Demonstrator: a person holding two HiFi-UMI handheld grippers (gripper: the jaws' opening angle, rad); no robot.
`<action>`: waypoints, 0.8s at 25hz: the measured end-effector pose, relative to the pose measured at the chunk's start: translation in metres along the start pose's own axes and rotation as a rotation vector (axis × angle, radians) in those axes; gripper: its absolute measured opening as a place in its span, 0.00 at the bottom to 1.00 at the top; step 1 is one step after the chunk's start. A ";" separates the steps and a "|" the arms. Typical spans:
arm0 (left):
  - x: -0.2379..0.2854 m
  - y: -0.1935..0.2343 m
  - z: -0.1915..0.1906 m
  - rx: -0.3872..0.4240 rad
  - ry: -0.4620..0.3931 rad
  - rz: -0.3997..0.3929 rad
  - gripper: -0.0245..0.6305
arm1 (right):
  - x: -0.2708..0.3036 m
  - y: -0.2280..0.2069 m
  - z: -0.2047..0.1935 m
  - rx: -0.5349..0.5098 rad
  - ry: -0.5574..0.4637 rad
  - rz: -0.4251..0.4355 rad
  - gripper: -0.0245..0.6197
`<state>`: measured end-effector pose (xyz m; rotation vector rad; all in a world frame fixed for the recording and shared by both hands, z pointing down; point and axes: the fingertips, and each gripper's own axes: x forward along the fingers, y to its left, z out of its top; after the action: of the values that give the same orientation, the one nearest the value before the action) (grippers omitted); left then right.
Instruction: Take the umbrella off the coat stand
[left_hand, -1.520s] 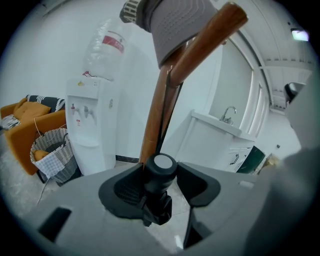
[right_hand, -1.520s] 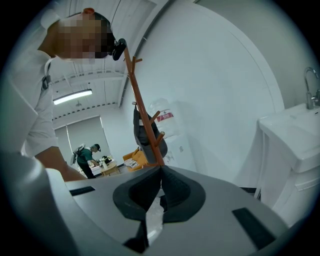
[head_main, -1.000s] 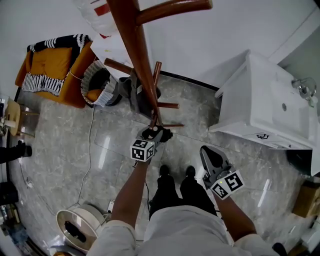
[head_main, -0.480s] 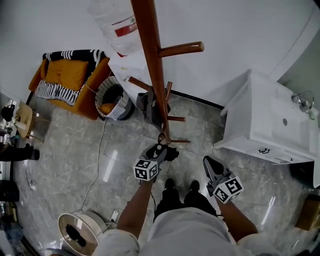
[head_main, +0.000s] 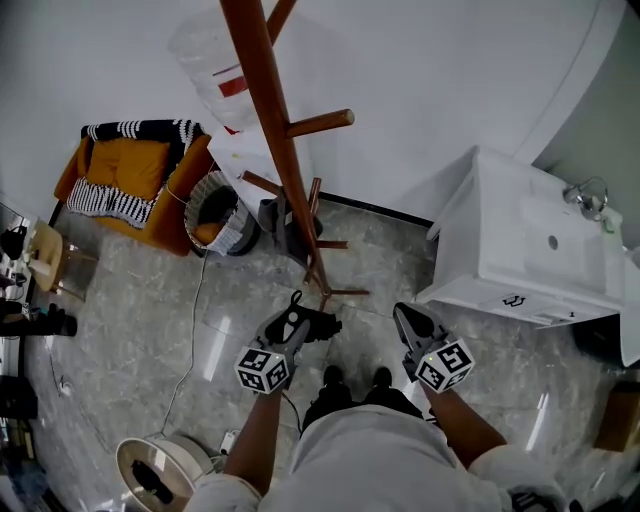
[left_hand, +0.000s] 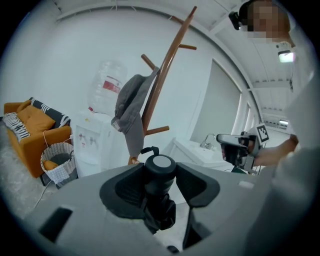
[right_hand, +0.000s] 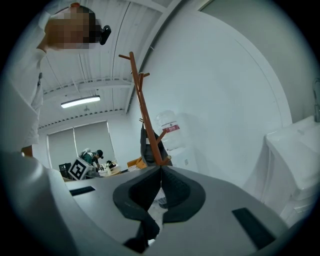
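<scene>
A folded black umbrella (head_main: 316, 326) lies between the jaws of my left gripper (head_main: 298, 322), which is shut on it; its round handle cap (left_hand: 161, 164) faces the left gripper view, and a strap loop sticks up beside it. The brown wooden coat stand (head_main: 268, 130) rises just beyond the umbrella, which hangs clear of its feet. A grey garment (left_hand: 131, 107) hangs on the stand's pegs. My right gripper (head_main: 410, 322) hovers at the right, shut with nothing between its pads (right_hand: 150, 187), and points toward the stand (right_hand: 146, 122).
A water dispenser (head_main: 215, 60), an orange armchair (head_main: 130, 165) and a wicker basket (head_main: 215, 210) stand at the back left. A white sink cabinet (head_main: 520, 240) fills the right. A cable and a round white device (head_main: 150, 465) lie on the floor at left.
My left gripper has risen with the umbrella and drawn back from the stand's foot toward the person. The right gripper has lifted slightly.
</scene>
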<state>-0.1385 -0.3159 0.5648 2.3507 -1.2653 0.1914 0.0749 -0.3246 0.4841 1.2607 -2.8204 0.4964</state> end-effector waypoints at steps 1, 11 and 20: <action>-0.006 -0.007 0.005 0.009 -0.008 -0.005 0.35 | -0.003 -0.003 0.003 0.001 -0.003 -0.004 0.06; -0.053 -0.038 0.049 0.088 -0.056 0.005 0.35 | -0.015 -0.014 0.035 -0.016 -0.043 -0.012 0.06; -0.089 -0.051 0.063 0.100 -0.136 0.026 0.35 | -0.024 0.005 0.043 -0.064 -0.035 0.036 0.06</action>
<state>-0.1533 -0.2531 0.4628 2.4689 -1.3799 0.1072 0.0926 -0.3170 0.4384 1.2218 -2.8676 0.3849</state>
